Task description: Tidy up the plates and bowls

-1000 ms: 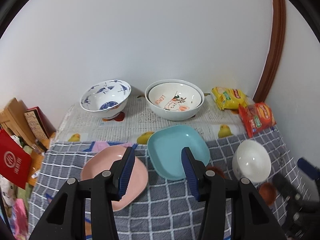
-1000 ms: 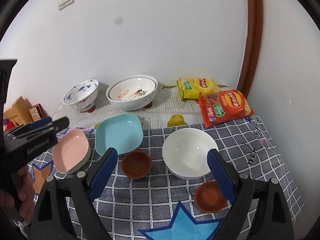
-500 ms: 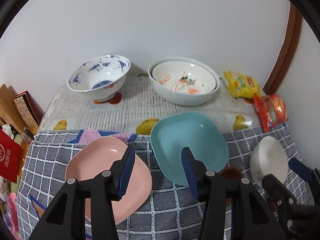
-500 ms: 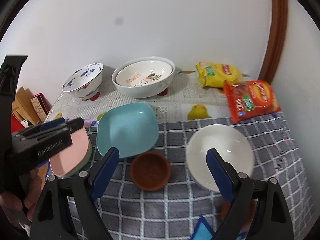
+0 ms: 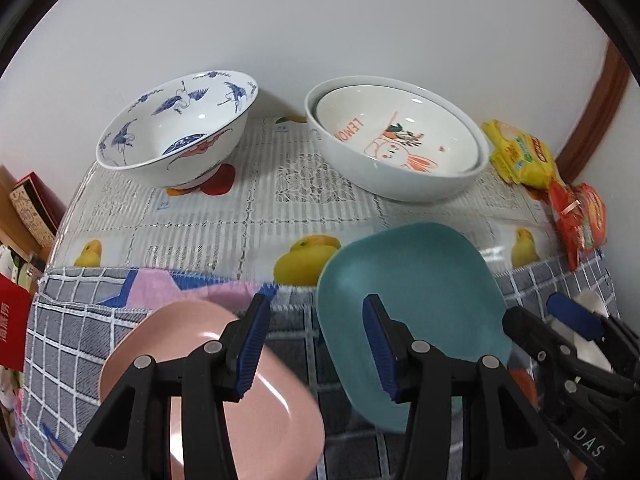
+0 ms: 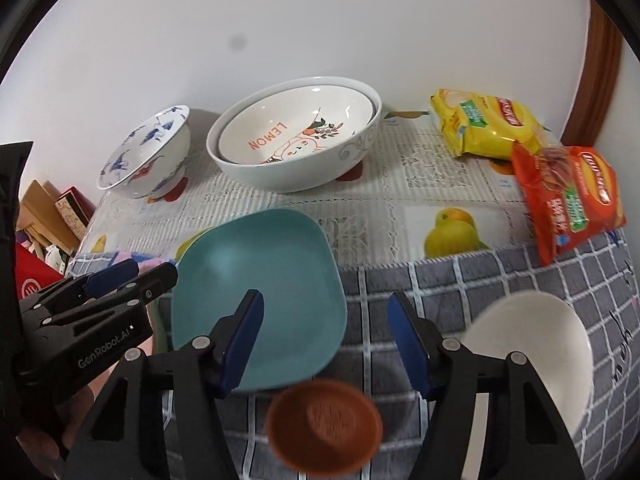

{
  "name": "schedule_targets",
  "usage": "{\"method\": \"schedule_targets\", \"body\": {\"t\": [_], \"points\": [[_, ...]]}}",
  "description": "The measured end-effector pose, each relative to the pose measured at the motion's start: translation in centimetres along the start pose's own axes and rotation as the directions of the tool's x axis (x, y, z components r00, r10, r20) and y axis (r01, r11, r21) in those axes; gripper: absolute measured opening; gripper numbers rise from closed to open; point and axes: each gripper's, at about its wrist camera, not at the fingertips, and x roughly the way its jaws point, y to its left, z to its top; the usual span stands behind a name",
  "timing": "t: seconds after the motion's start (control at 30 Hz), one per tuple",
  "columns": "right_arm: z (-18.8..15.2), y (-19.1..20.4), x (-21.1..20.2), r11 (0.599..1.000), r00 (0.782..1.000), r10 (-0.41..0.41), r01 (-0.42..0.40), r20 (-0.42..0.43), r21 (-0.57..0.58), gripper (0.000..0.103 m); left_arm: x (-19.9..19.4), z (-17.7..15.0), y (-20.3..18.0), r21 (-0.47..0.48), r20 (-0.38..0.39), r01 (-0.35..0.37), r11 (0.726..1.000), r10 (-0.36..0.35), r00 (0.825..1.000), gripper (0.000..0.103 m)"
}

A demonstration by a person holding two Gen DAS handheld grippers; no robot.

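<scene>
Fingers of the left gripper (image 5: 314, 346) stood apart, empty, between a square pink plate (image 5: 208, 384) and a square teal plate (image 5: 412, 312). The right gripper (image 6: 326, 342), jaws just narrowing yet empty, hung above a small brown dish (image 6: 324, 426).

Each hand-held gripper, the left hand-held gripper (image 5: 313, 349) and the right hand-held gripper (image 6: 326, 341), is a black plastic frame of angular struts pinned by round silver screws, tipped with ribbed blue pads (image 5: 251, 349), with white "GenRobot.AI" lettering on the left one's side.
</scene>
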Motion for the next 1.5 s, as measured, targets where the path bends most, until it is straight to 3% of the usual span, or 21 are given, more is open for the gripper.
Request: {"method": "schedule_targets", "body": {"t": [0.37,0.5,0.6,0.8,1.0,1.5], "points": [[0.7,1.0,3.1,0.998,0.999,-0.007,0.005,-0.036,-0.058,0.049,3.6,0.6,0.1,0.012,-0.062,0.016,1.000,-0.015,0.998,0.046],[0.6,0.7,3.8,0.998,0.999,-0.013,0.010,-0.050,-0.058,0.044,4.3,0.5,-0.3,0.043,-0.066,-0.020,0.999,0.023,0.998,0.045],[0.5,0.5,4.4,0.998,0.998,-0.011,0.007,-0.069,-0.059,0.037,5.0,0.4,-0.5,0.056,-0.092,0.006,0.998,-0.001,0.996,0.034],[0.2,0.2,5.7,0.999,0.995,-0.007,0.003,-0.095,-0.050,0.023,5.7,0.2,-1.6,0.103,-0.087,0.005,0.995,0.004,0.996,0.027],[0.1,-0.1,5.9,0.998,0.996,-0.031,0.027,-0.084,-0.049,0.012,6.1,0.5,-1.1,0.075,-0.085,-0.004,0.997,0.010,0.996,0.019],[-0.1,-0.5,2.1,0.999,1.000,-0.027,0.026,-0.016,-0.033,0.008,1.9,0.2,-0.2,0.027,-0.049,0.060,0.998,-0.059,0.997,0.012]]}}
